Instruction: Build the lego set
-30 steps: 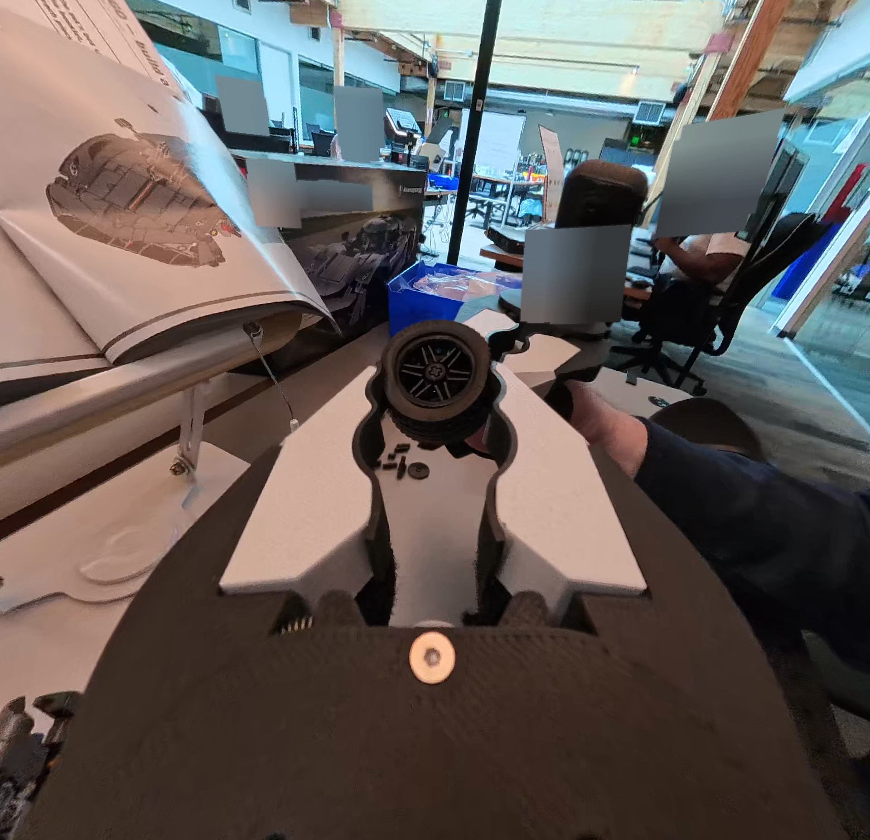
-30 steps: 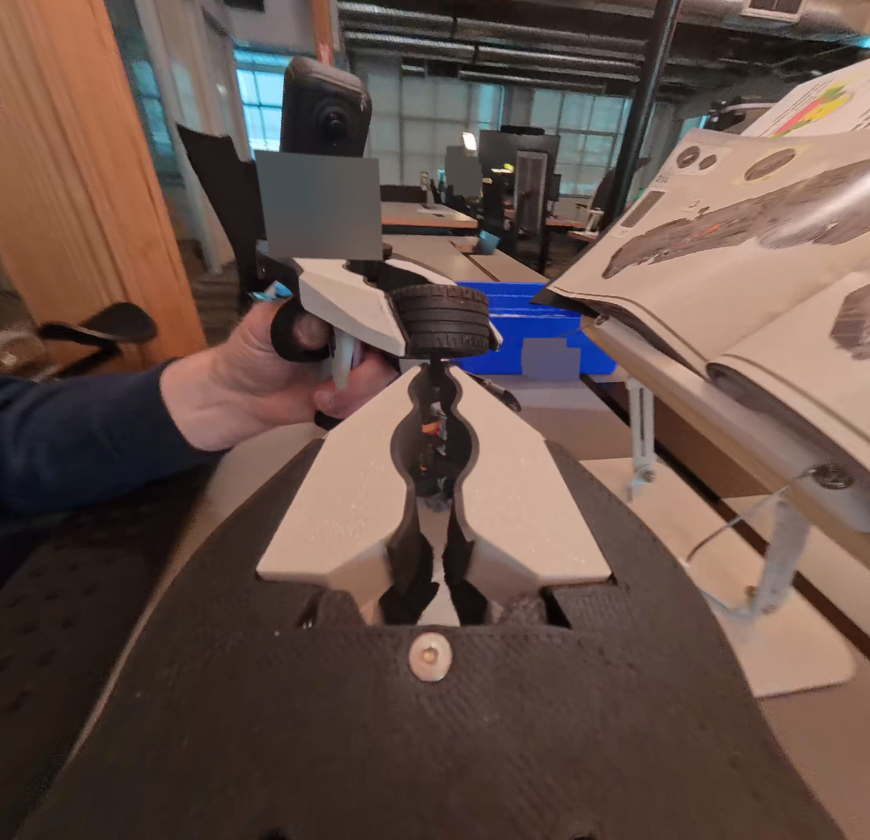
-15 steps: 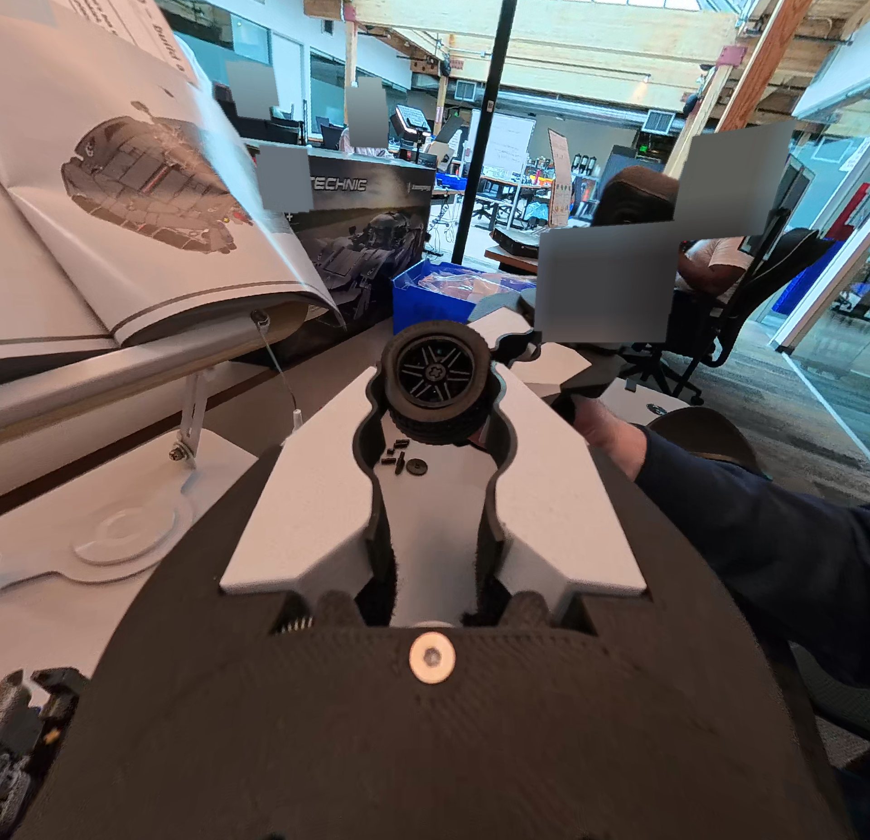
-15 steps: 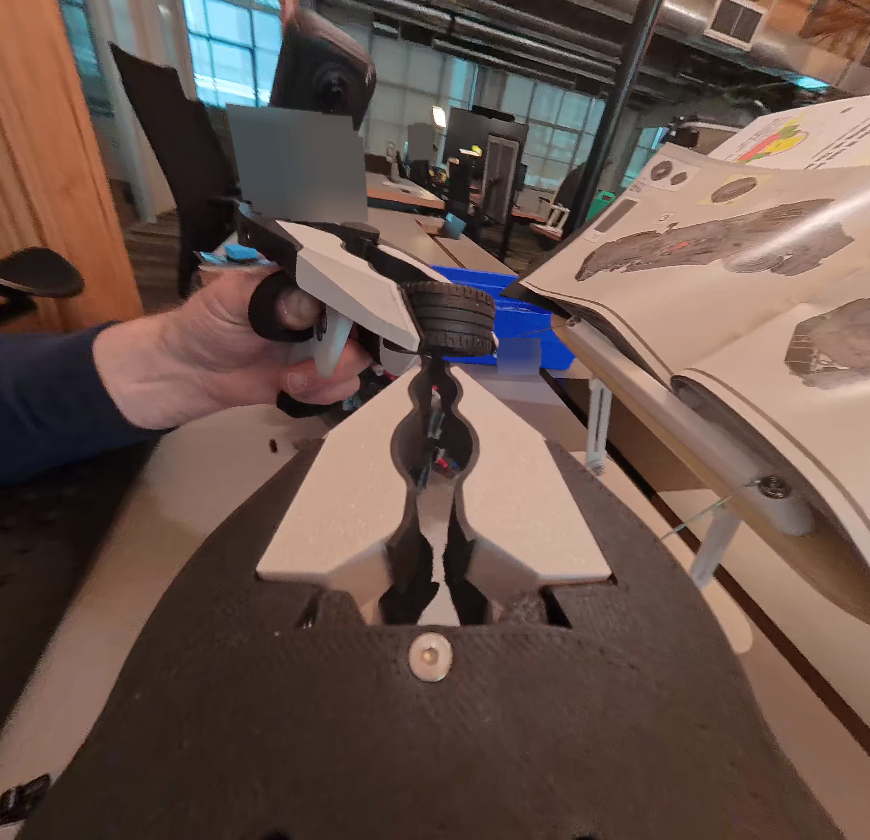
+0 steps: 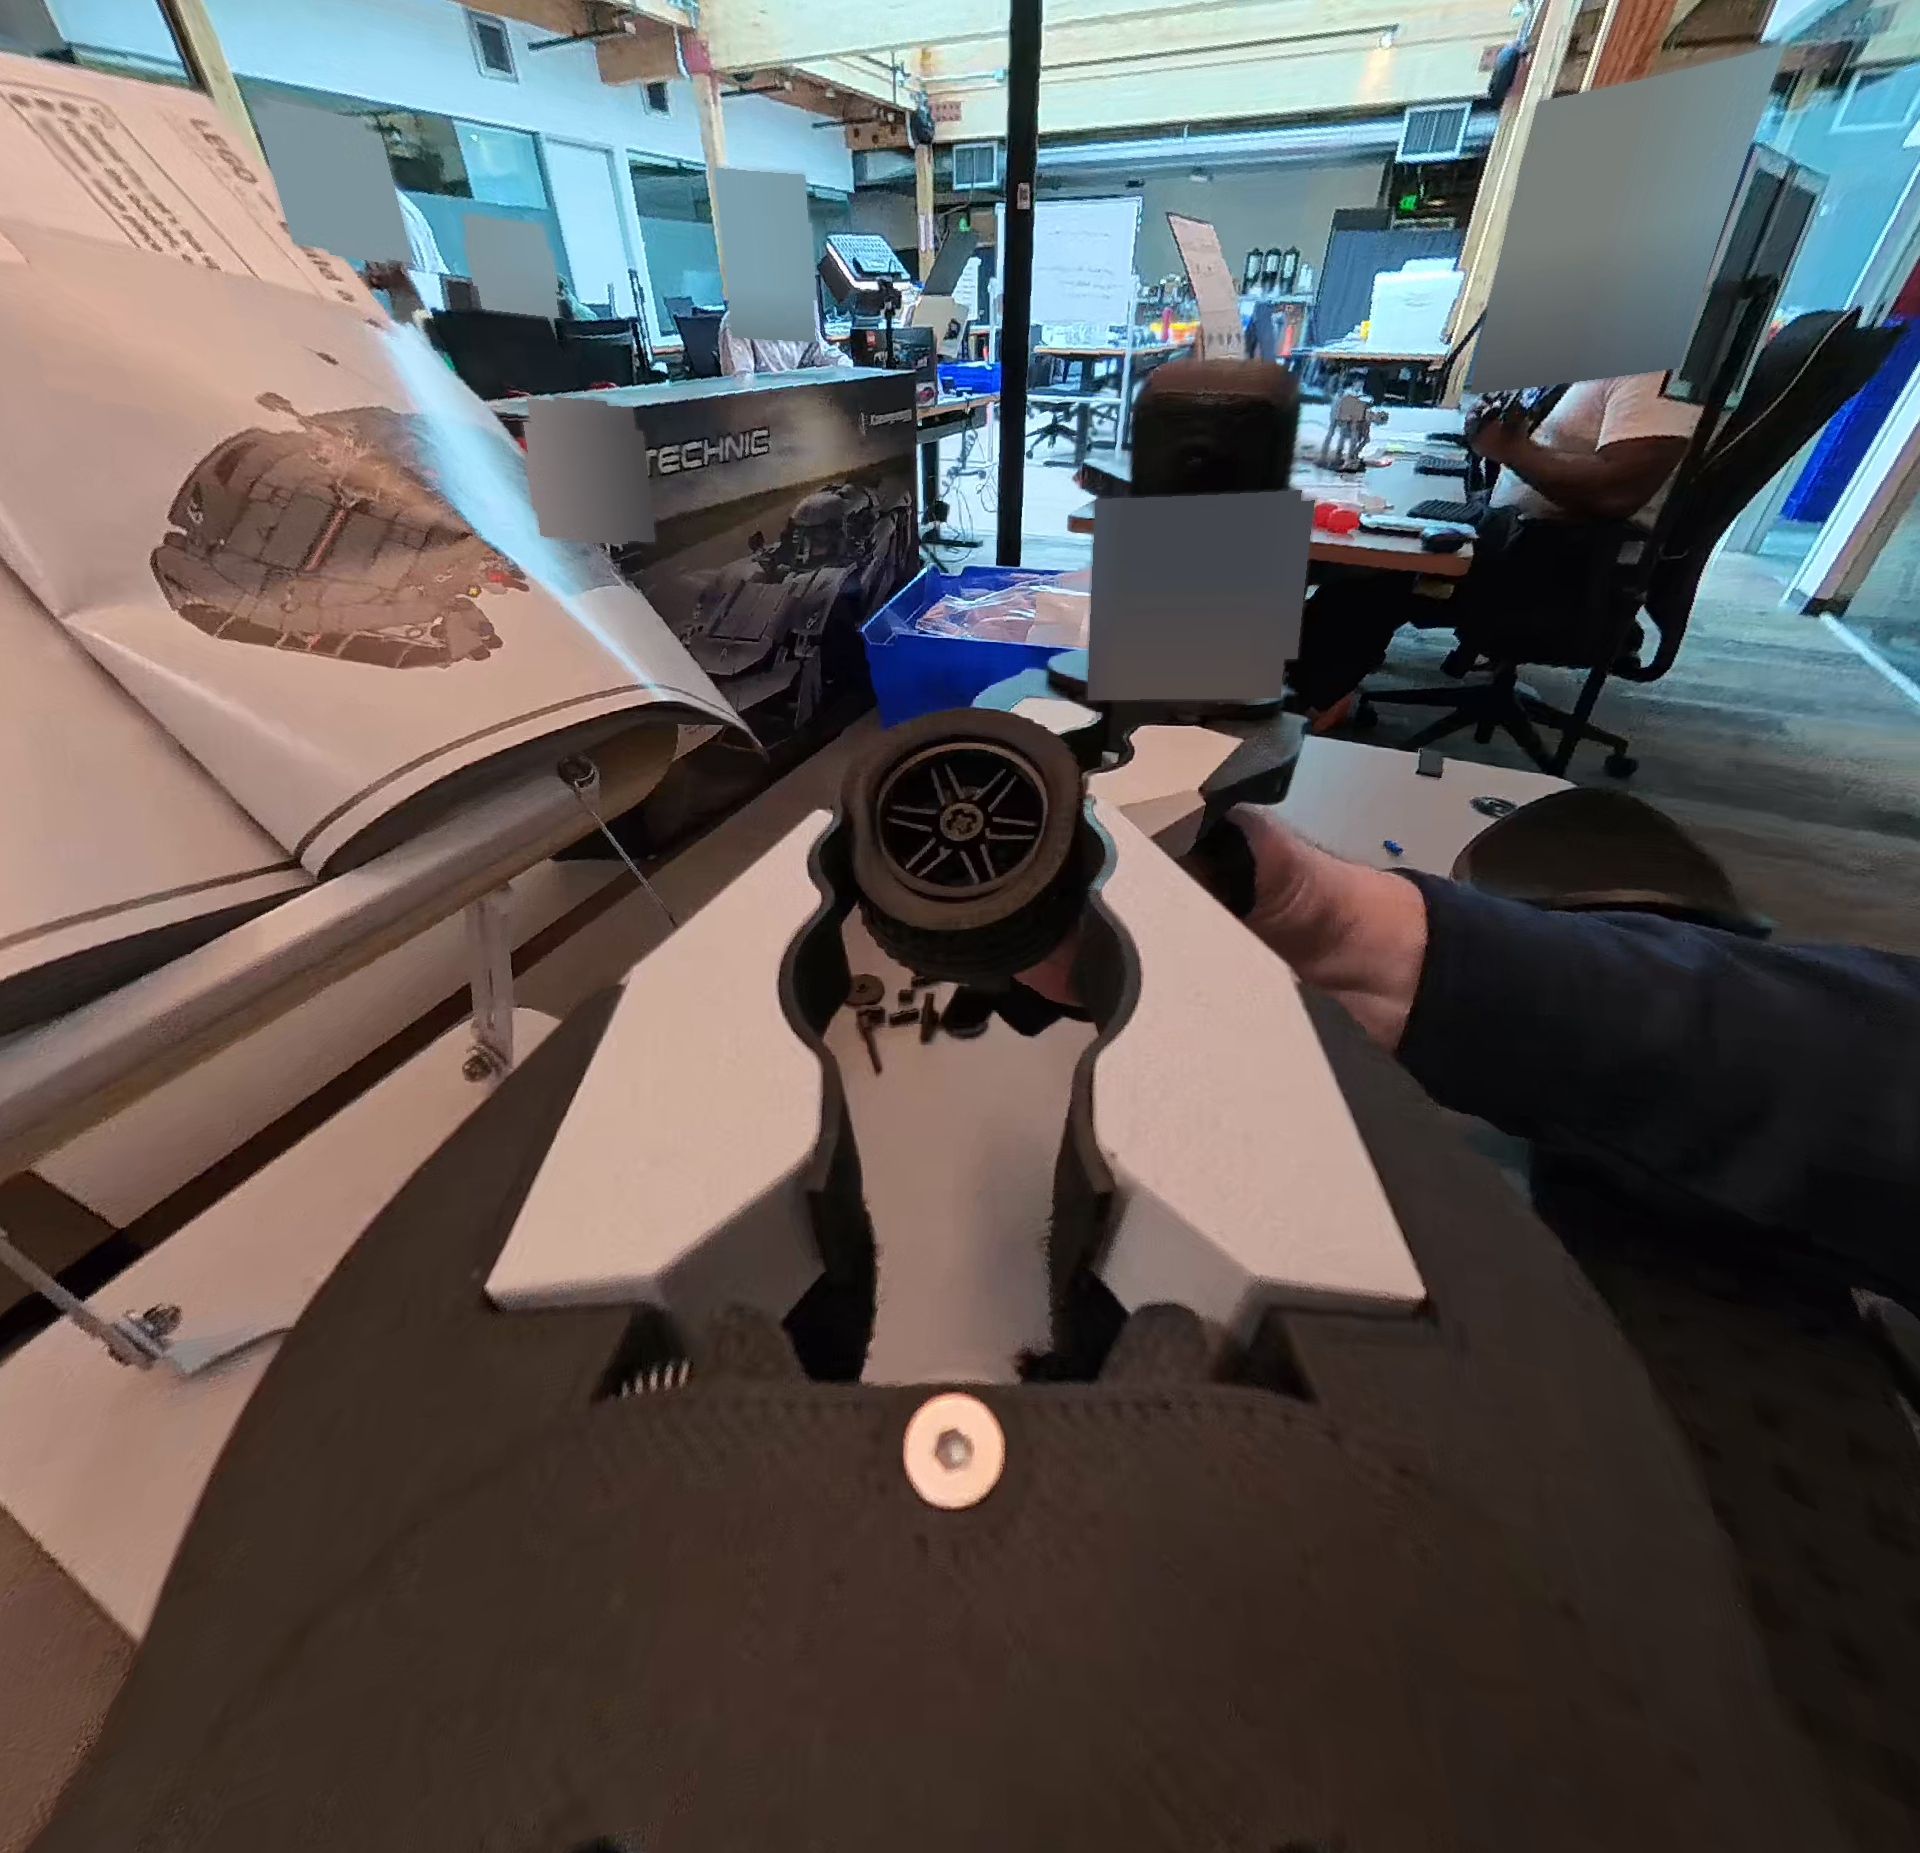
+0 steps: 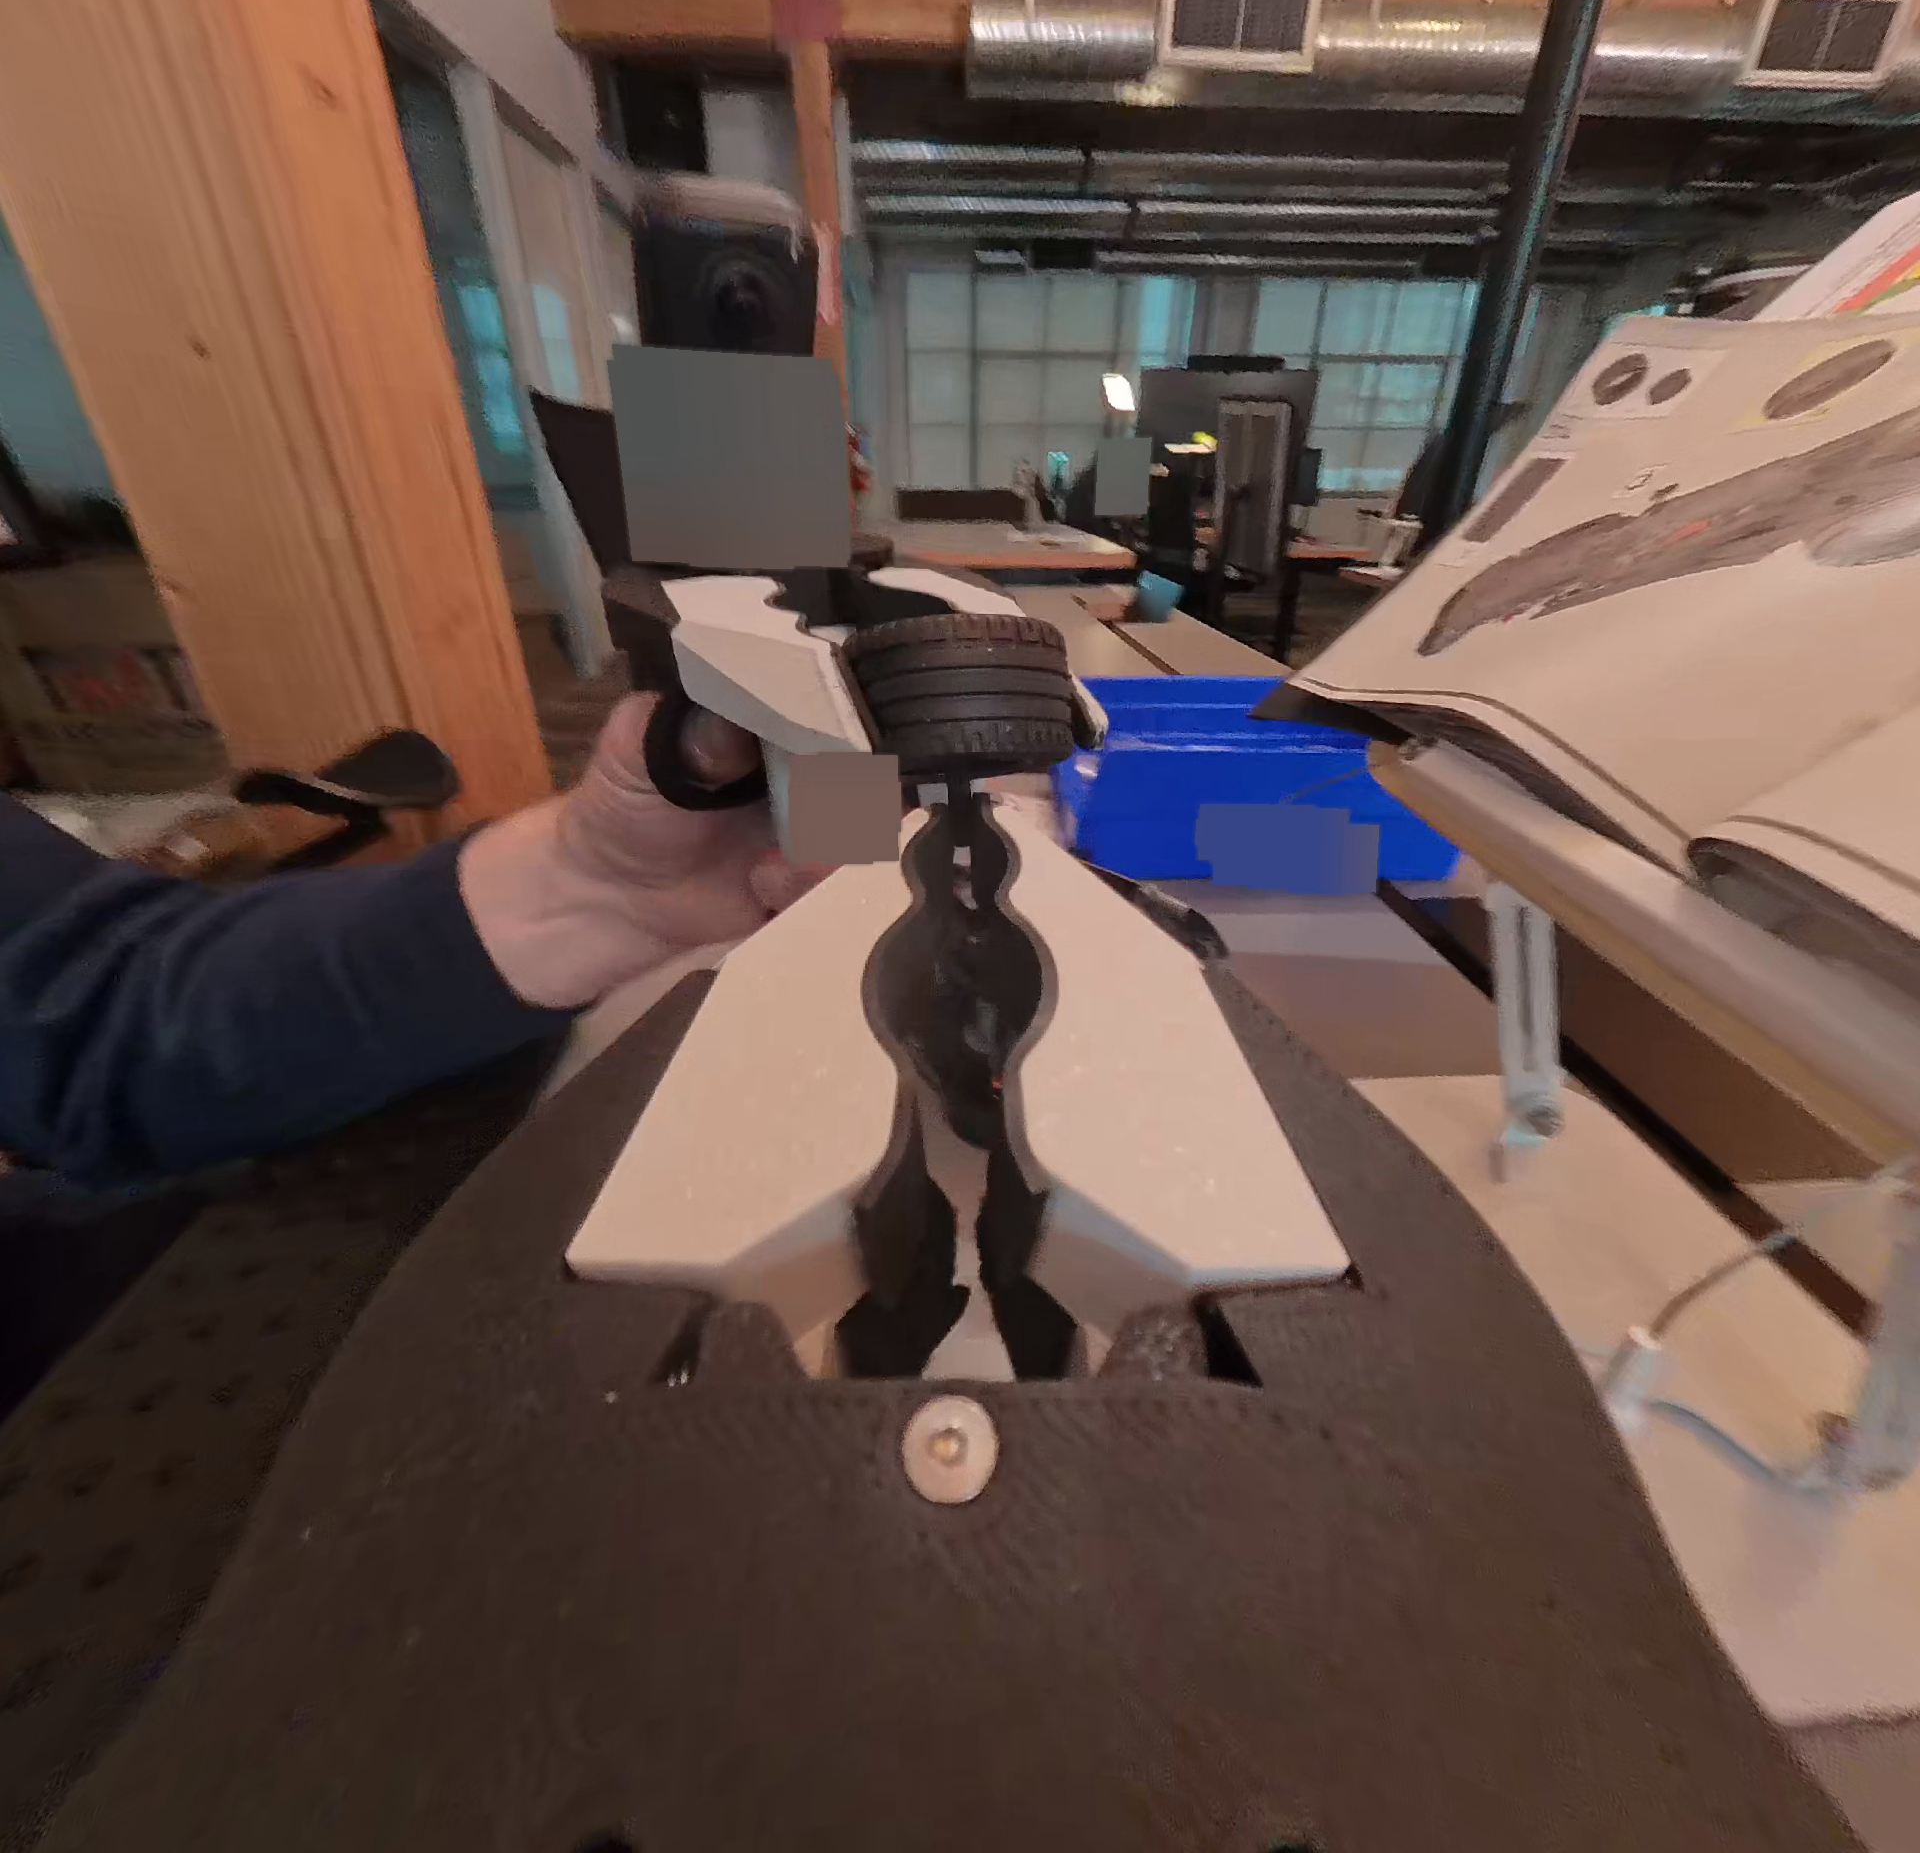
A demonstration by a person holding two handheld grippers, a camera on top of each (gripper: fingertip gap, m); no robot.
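Observation:
My left gripper (image 5: 961, 842) is shut on a black wheel (image 5: 961, 827) with a spoked hub and a ribbed tyre, held up above the white table (image 5: 956, 1180). My right gripper (image 6: 958, 832) is shut on a thin black lego piece (image 6: 966, 1014) with a small red spot. The top of that piece meets the underside of the wheel (image 6: 961, 691). One of the left gripper's white fingers (image 6: 758, 676) shows at the wheel in the right wrist view. A right gripper finger (image 5: 1164, 775) shows behind the wheel in the left wrist view. Several small black parts (image 5: 899, 1014) lie on the table below.
An open instruction booklet (image 5: 260, 556) on a metal stand shows in both views (image 6: 1662, 608). A dark lego box (image 5: 769, 515) and a blue bin (image 5: 935, 650) stand behind it. A wooden post (image 6: 239, 349) is at the left. A person (image 5: 1558, 473) sits at a far desk. The grippers are tip to tip, or close to it.
Both grippers kept their holds. Both have lifted and swung a little, so the background has shifted. The wheel stays at the tip of the black piece.

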